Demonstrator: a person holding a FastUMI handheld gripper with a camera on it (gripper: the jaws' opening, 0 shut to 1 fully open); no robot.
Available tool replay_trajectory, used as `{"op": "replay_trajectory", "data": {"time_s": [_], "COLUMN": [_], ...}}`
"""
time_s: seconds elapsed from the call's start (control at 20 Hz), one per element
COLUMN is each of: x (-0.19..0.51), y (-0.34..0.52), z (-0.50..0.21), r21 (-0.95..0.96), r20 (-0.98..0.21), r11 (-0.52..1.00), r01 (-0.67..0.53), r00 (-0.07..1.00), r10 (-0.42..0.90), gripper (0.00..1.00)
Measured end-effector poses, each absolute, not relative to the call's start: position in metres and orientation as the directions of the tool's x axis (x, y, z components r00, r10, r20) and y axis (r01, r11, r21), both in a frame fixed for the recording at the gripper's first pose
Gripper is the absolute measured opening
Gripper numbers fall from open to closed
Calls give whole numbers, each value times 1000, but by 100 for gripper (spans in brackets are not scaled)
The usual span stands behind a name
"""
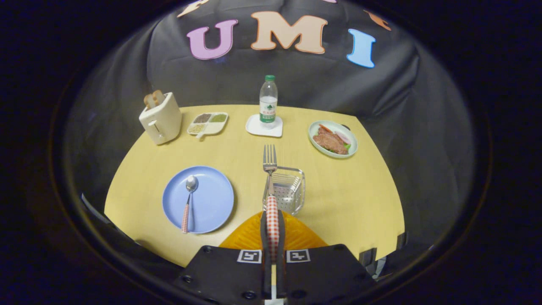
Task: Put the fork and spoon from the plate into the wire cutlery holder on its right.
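Observation:
My gripper point(272, 220) is shut on the checked handle of the fork point(269, 163), both fingers pressing on it. The fork points forward, tines away from me, held above the table. Its shaft crosses the left rim of the wire cutlery holder point(290, 190), which stands just ahead of the fingers on an orange mat point(296, 233). To the left of the holder lies the blue plate point(211, 203). The spoon point(189, 202) rests on the plate, bowl away from me, checked handle toward me.
On the yellow round table point(355, 190) stand a toaster with bread point(161, 118), a divided dish of grains point(208, 123), a water bottle point(268, 101) on a white coaster, and a plate of meat point(333, 139) at the far right.

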State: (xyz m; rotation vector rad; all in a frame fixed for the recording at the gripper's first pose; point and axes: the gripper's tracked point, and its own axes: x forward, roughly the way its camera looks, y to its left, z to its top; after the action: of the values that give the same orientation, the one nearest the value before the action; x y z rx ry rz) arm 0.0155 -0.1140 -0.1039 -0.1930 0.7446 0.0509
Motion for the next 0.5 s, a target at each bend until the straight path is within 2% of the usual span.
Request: {"op": "replay_trajectory", "data": {"time_s": [0.2,0.5], "x": [13,22], "y": [-138,-139], "z": [-116,-135], "r21": [-188,-126], "r20": [-776,-895], "r11": [973,974], "r01": [-135,-190], "r00": [628,446], "r10": [-63,-29], "gripper": [7,7]}}
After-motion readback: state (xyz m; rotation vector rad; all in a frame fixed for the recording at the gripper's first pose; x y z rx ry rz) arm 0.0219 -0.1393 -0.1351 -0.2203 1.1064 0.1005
